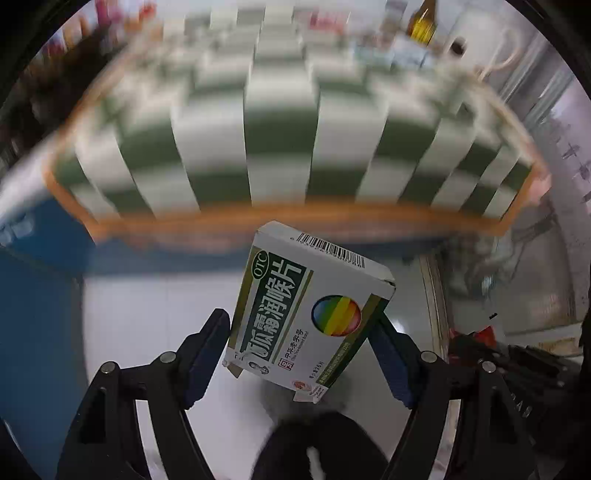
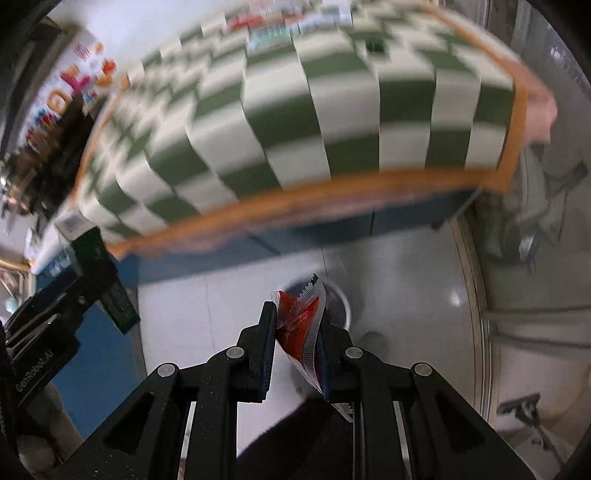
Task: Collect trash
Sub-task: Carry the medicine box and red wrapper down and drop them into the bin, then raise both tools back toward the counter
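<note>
My left gripper is shut on a white and green medicine box with a rainbow circle and a barcode; the box sits tilted between the blue pads, above pale floor. My right gripper is shut on a crumpled red and clear sachet, which sticks out past the fingertips. Below the sachet lies a round grey bin rim on the floor, partly hidden by the fingers. The other gripper shows at the left of the right wrist view, with the green side of the box in it.
A table with a green and white checked cloth and orange border fills the upper half of both views, blurred. A blue table side hangs under it. A brown bottle stands at the far edge. Dark and red clutter lies on the floor at right.
</note>
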Demonstrator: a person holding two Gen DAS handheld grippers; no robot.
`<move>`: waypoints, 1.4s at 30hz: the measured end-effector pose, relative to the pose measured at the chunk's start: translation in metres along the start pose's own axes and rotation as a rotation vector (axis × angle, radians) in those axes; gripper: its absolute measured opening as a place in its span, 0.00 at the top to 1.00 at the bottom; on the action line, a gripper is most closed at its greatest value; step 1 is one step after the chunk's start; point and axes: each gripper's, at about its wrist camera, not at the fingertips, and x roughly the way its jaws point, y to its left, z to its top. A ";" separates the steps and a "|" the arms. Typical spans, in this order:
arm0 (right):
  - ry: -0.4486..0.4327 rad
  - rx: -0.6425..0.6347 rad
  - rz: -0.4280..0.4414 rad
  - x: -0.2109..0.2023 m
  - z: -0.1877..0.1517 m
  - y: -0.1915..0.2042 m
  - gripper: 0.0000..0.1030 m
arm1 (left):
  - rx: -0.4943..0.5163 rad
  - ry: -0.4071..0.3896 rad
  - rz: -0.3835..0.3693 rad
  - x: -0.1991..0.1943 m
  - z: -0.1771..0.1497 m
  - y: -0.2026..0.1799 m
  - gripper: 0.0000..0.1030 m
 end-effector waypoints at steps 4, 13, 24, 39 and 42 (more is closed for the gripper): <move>0.103 0.008 -0.014 0.081 -0.033 -0.021 0.80 | -0.087 0.176 -0.080 0.097 -0.024 0.012 0.28; 0.219 0.082 0.022 0.275 -0.068 -0.068 0.80 | -0.213 0.384 -0.137 0.307 -0.054 0.035 0.30; 0.305 0.034 -0.006 0.427 -0.081 -0.082 0.80 | -0.206 0.462 -0.097 0.393 -0.087 0.052 0.30; 0.320 0.018 -0.076 0.427 -0.075 -0.073 0.00 | -0.085 0.322 0.164 0.342 -0.087 0.075 0.00; 0.312 0.008 -0.109 0.418 -0.076 -0.073 0.00 | -0.082 0.305 0.180 0.332 -0.086 0.075 0.00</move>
